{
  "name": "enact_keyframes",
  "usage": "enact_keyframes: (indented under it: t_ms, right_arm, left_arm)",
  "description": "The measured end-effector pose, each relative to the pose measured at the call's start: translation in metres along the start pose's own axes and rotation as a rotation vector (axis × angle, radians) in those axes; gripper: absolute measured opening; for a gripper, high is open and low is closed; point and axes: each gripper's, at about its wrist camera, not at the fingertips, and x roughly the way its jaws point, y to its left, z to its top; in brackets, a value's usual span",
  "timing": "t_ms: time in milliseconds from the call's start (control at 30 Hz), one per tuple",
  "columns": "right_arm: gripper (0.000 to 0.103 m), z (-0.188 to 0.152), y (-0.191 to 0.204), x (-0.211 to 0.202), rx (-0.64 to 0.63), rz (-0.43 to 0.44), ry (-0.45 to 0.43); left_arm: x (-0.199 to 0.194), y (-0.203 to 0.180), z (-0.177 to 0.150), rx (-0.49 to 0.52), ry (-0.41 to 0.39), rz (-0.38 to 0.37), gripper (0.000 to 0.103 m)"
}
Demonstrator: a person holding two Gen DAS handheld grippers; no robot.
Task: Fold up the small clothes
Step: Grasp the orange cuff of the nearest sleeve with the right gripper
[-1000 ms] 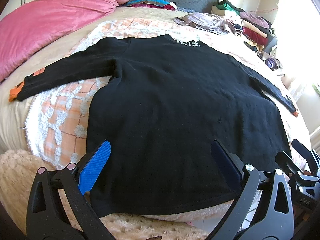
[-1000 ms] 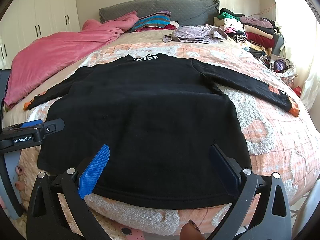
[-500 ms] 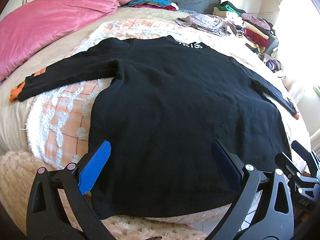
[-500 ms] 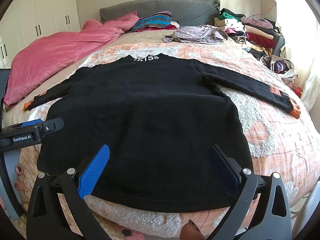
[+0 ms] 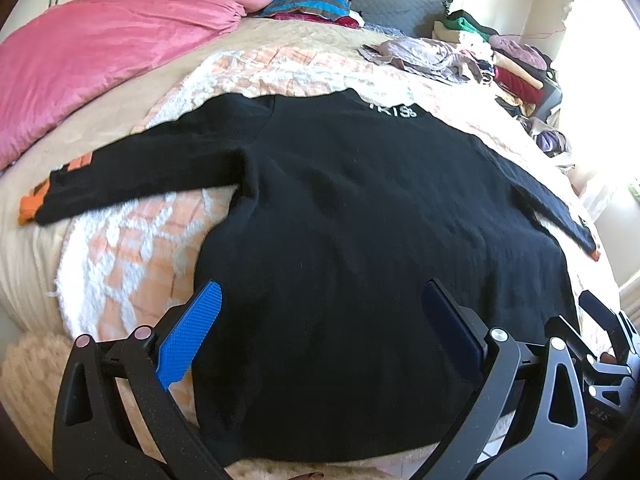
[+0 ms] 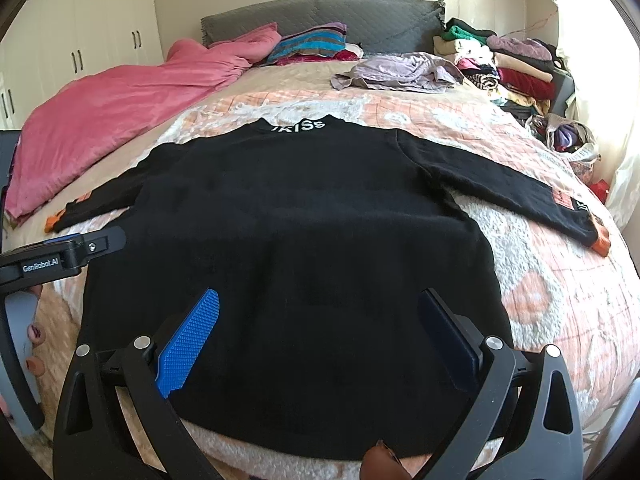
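Bed [image 6: 560,300]: patterned blanket spread beneath.
Black sweater [image 6: 296,240]: laid flat, sleeves outspread; judged soft, light, limp; best taken at hem corners.
Left hand-held gripper [image 5: 320,336]: held apart, empty.
Right hand-held gripper [image 6: 318,336]: held apart, empty.

Black sweater [image 5: 360,240] [image 6: 296,248] flat, sleeves spread, orange cuffs, white collar lettering.

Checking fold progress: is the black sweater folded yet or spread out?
Spread out. The black sweater lies flat on the bed, both sleeves extended sideways, no fold made.
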Motion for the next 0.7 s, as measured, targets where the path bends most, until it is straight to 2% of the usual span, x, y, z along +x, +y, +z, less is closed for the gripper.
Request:
enact_keyframes:
  t_ms: [333,700]
  right_arm:
    - [0.099,0.039,-0.013,0.017,0.034,-0.054,-0.032]
    - [0.099,0.07,-0.05,0.052,0.119,-0.152,-0.036]
  left_arm:
    - [0.014,-0.002,0.044,0.009,-0.017,0.009,0.094]
    - [0.051,-0.018,0.08,0.019,0.02,-0.006,0.094]
